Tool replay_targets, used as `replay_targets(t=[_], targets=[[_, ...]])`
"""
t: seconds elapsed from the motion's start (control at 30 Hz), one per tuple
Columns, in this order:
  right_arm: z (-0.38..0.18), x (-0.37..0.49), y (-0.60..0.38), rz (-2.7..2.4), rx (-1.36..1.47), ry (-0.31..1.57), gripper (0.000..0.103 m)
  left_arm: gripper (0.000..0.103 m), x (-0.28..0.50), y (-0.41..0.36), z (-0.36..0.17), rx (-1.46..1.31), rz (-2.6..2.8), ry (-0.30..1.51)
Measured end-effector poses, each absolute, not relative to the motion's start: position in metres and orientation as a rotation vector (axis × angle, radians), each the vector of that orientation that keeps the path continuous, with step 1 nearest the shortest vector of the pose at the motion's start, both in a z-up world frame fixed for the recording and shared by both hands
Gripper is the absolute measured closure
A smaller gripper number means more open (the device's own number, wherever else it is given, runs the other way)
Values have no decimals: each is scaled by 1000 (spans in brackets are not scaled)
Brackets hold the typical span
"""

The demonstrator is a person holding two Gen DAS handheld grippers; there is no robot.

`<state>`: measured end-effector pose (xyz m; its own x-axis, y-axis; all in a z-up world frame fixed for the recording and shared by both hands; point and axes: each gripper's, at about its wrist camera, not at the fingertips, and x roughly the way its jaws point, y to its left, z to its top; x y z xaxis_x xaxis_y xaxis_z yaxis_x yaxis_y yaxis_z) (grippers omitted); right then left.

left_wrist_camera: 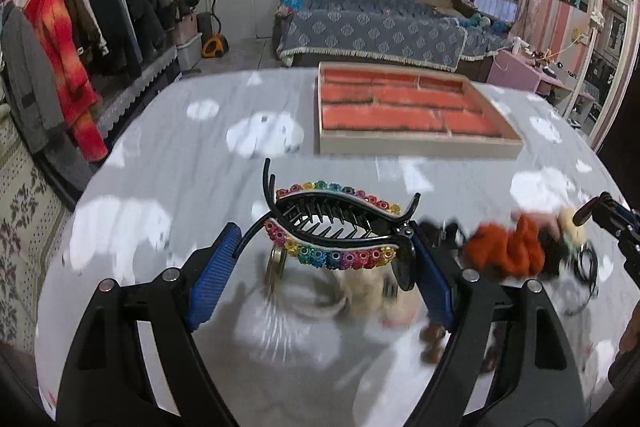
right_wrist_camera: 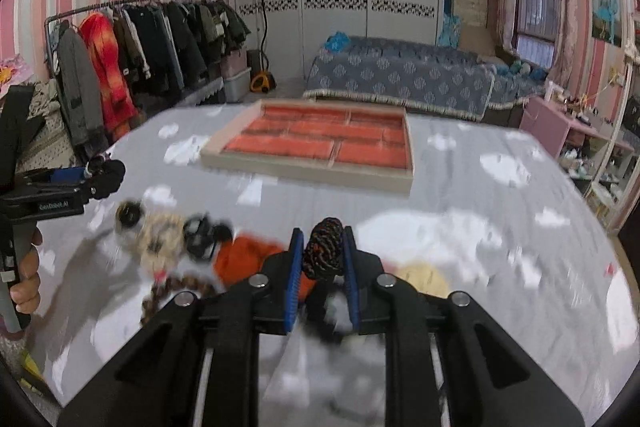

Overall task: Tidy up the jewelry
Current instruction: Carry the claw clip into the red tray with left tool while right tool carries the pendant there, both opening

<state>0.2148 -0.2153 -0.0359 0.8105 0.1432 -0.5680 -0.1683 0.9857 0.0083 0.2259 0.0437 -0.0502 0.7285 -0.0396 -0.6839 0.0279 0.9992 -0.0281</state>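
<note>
Hair clip (left_wrist_camera: pixel 336 227) in left hand-held gripper (left_wrist_camera: pixel 324 267) (jaws wide), tray (left_wrist_camera: pixel 416 145) beyond

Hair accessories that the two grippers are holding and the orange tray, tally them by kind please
Black claw hair clip with rainbow flower beads, in the left gripper: 1
Dark braided orange-and-black hair tie, in the right gripper: 1
Wooden tray with orange lining: 1
Total: 3

My tabletop (left_wrist_camera: pixel 180 163), grey with white cloud patches, carries a tray (left_wrist_camera: pixel 416 147) with orange compartments in the upper middle; an orange scrunchie (left_wrist_camera: pixel 508 251) and other hair ties lie lower right.
</note>
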Motion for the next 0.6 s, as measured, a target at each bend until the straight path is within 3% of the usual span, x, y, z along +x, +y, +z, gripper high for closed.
replay_targets(t=[0.33, 0.6], targets=[[-12, 336, -216, 139, -17, 614, 84, 23, 326, 20, -17, 11, -63, 709], [-22, 450, -202, 82, -31, 658, 84, 23, 431, -3, -33, -7, -85, 762]])
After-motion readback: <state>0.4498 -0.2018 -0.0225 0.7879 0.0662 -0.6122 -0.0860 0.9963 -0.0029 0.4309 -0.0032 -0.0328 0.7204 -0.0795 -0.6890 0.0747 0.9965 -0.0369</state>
